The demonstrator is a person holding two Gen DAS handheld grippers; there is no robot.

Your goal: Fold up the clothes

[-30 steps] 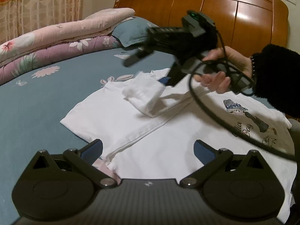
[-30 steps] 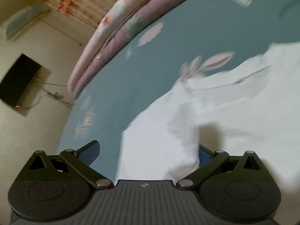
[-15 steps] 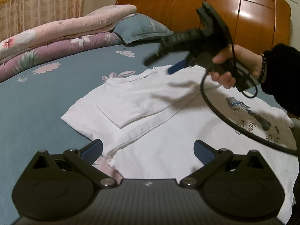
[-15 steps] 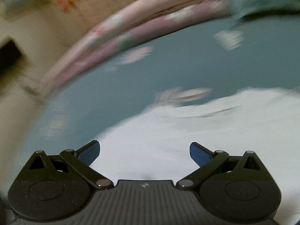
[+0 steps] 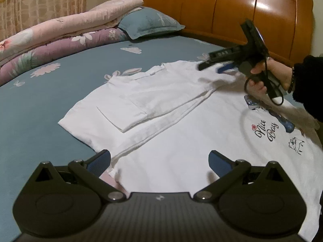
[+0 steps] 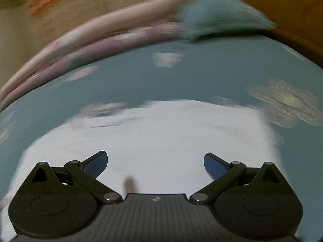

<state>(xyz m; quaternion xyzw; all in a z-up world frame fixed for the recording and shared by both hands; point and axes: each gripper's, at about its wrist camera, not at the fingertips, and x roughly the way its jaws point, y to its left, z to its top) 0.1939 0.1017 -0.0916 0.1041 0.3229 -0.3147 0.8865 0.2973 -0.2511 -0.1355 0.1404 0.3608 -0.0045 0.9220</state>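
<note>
A white T-shirt [image 5: 181, 133] with a "Nice Day" print lies flat on the blue bed sheet; its left side and sleeve [image 5: 129, 113] are folded in over the body. My left gripper [image 5: 159, 161] hovers open over the shirt's near hem, holding nothing. In the left wrist view my right gripper [image 5: 212, 65], held by a hand in a black sleeve, floats above the shirt's far collar area. In the blurred right wrist view the right gripper [image 6: 155, 164] is open and empty above the white shirt [image 6: 161, 141].
Blue floral sheet [image 5: 40, 104] surrounds the shirt. Folded pink and purple quilts [image 5: 60, 38] and a blue pillow [image 5: 149, 23] lie at the far left. A wooden headboard [image 5: 232, 14] closes off the far side.
The right gripper let go of the sleeve, which now lies folded flat on the shirt, then swung right and away toward the collar. The left gripper stayed still.
</note>
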